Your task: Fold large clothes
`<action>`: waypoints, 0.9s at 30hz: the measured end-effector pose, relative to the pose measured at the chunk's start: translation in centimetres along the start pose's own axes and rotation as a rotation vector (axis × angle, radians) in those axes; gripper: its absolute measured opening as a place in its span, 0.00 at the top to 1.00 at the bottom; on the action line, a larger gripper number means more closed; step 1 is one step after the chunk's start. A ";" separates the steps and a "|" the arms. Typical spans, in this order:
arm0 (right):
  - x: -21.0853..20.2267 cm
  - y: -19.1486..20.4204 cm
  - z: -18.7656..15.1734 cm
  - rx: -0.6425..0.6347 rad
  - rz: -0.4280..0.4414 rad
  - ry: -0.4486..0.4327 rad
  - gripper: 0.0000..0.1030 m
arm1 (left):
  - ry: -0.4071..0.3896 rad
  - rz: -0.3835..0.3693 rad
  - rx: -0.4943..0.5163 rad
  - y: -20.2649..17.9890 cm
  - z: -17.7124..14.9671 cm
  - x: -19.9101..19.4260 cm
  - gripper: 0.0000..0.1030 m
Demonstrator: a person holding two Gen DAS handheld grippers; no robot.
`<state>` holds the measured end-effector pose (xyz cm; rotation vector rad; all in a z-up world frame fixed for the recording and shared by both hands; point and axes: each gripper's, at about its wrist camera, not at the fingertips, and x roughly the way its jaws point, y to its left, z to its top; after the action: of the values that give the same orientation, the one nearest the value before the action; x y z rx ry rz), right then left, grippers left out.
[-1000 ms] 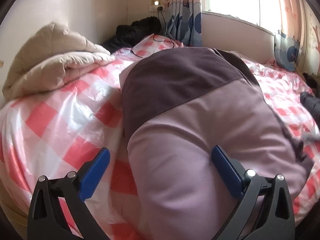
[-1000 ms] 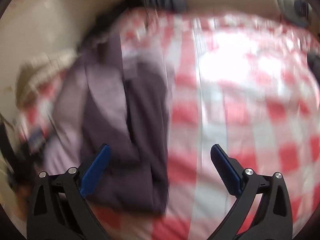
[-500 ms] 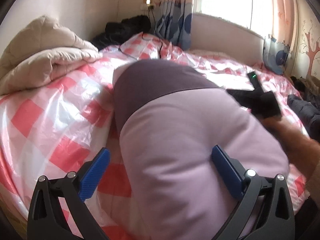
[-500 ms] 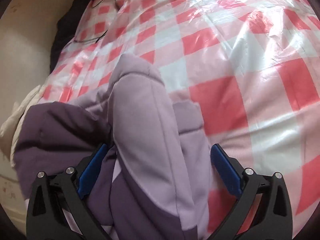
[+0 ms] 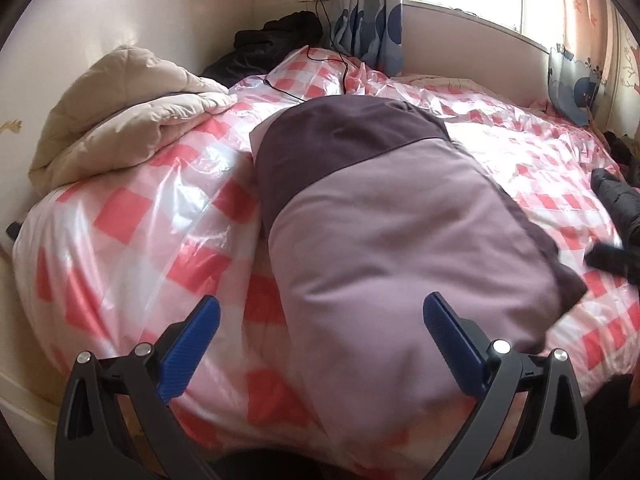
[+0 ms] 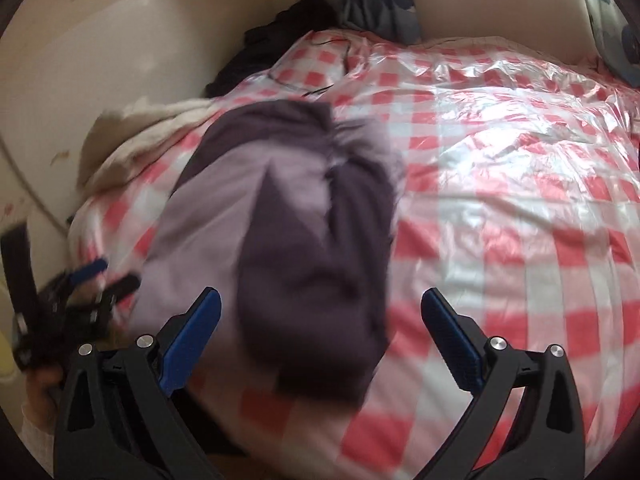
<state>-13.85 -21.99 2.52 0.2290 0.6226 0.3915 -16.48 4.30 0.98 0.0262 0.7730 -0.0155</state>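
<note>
Ahead, the folded purple jacket [image 5: 400, 232] lies beyond both pairs of spread, empty fingers [image 5: 450, 344].

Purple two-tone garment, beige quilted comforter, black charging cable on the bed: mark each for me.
Purple two-tone garment [image 5: 400, 248]: left wrist view, on its light lilac panel.
Beige quilted comforter [image 5: 132, 120]: left wrist view, on the middle of the folded pile.
Black charging cable [image 5: 280, 90]: left wrist view, on the stretch lying across the checked cover.
</note>
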 end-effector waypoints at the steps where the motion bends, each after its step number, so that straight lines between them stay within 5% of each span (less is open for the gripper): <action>1: -0.3 0.9 -0.8 -0.013 -0.020 0.005 0.06 | 0.003 -0.001 -0.007 -0.1 -0.1 -0.5 0.05; 14: -0.5 5.7 -2.8 -0.106 -0.156 0.031 0.06 | 0.010 -0.014 -0.082 -0.9 -1.1 -5.2 0.05; 27: -1.2 5.9 -1.6 -0.105 -0.144 0.038 0.06 | 0.072 -0.044 -0.094 -1.4 -1.5 -4.9 0.05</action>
<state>-17.42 -17.02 3.74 0.0758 0.6501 0.2889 -21.07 2.92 3.35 -0.0800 0.8456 -0.0199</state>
